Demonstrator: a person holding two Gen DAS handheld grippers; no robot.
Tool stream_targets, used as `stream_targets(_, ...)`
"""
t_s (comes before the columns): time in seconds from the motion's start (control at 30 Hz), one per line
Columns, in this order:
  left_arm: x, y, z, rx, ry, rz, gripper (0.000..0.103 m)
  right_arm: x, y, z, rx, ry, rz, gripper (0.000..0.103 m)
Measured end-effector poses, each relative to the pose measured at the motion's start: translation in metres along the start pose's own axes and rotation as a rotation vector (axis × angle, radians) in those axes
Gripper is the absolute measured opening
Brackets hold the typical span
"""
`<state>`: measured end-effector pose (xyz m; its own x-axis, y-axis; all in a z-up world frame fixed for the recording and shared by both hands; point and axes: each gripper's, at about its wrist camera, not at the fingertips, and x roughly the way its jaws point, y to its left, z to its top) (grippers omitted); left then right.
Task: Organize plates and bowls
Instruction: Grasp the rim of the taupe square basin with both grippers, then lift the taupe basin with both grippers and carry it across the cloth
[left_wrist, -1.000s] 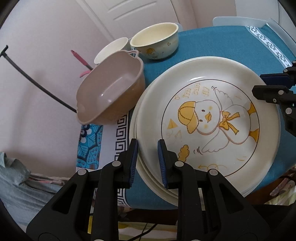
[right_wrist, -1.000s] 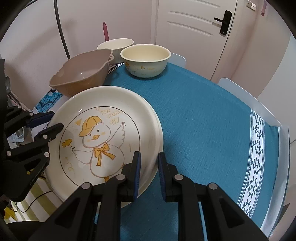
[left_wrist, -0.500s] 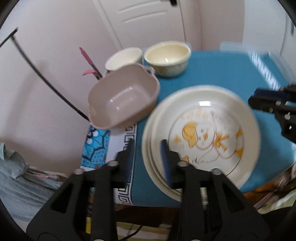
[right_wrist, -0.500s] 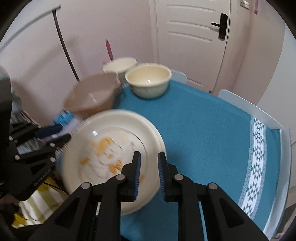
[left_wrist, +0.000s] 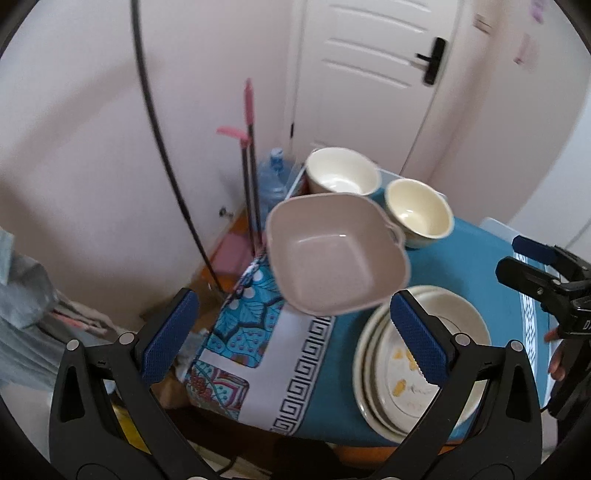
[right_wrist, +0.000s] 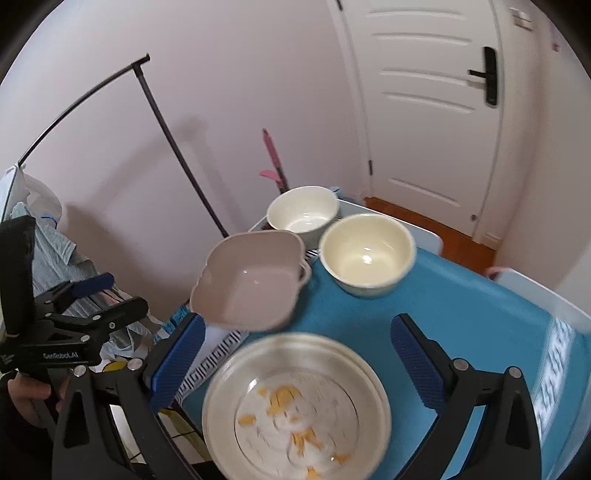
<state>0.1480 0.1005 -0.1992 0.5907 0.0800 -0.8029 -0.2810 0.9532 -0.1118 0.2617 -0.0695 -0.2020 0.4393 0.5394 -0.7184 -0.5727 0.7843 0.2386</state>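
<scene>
Stacked plates (right_wrist: 295, 406), three empty bowls (right_wrist: 255, 284)

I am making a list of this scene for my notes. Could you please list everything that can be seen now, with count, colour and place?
plates: a stack, count unclear, cream, top one with a yellow drawing, near edge of the table
square bowl: one, beige-pink, behind the plates at the table's left edge
round bowls: two, one cream and one whiter, far end of the table
tablecloth: one, teal with patterned border, over the table
door: one, white with black handle, behind the table
water bottle: one, clear blue, on the floor by the wall
left gripper: black, blue pads, open, holding nothing
right gripper: black, blue pads, open, above the plates
</scene>
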Motion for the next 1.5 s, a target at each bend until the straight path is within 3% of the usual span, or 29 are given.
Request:
stream_targets(0.1,0.024,0.015,0.005,-0.041,0.055,-0.029,0.103,0.036,0.004,0.014,0.003,0.088,0.005,0.1)
stream_targets(0.2,0.047,0.023,0.009,-0.065,0.113,-0.065,0.099,0.06,0.002,0.017,0.057,0.119,0.018,0.1)
stream_targets(0.27,0.062,0.023,0.01,-0.071,0.145,-0.087,0.089,0.078,-0.001,0.018,0.08,0.164,0.005,0.1)
stream_targets(0.33,0.08,0.021,0.011,-0.068,0.184,-0.112,0.071,0.097,-0.002,0.017,0.093,0.205,0.001,0.099)
stream_targets(0.37,0.089,0.019,0.011,-0.059,0.202,-0.119,0.068,0.103,-0.004,0.016,0.097,0.219,0.002,0.098)
stream_targets(0.43,0.105,0.016,0.009,-0.042,0.234,-0.129,0.053,0.116,-0.006,0.014,0.103,0.245,0.001,0.084)
stream_targets(0.53,0.123,0.013,0.007,-0.026,0.269,-0.15,0.042,0.132,-0.006,0.008,0.104,0.279,0.001,0.064)
stream_targets(0.67,0.139,0.008,0.008,-0.011,0.291,-0.155,0.029,0.144,-0.011,0.005,0.134,0.292,0.008,0.048)
stream_targets(0.73,0.144,0.006,0.01,-0.007,0.293,-0.15,0.019,0.148,-0.013,0.004,0.143,0.297,0.012,0.032)
stream_targets(0.8,0.148,0.006,0.011,-0.008,0.299,-0.148,0.012,0.152,-0.013,0.002,0.139,0.308,0.013,0.026)
stream_targets(0.83,0.149,0.006,0.012,-0.01,0.304,-0.149,0.011,0.153,-0.014,0.001,0.139,0.312,0.016,0.018)
stream_targets(0.9,0.149,0.004,0.013,-0.004,0.303,-0.139,0.01,0.155,-0.013,0.0,0.137,0.325,0.032,0.014)
stream_targets(1.23,0.121,0.0,0.015,0.064,0.24,-0.097,0.01,0.132,0.003,-0.003,0.108,0.279,0.03,0.014)
stream_targets(1.5,0.065,-0.035,0.034,0.156,0.128,-0.119,0.01,0.066,0.006,-0.003,0.136,0.166,0.011,0.014)
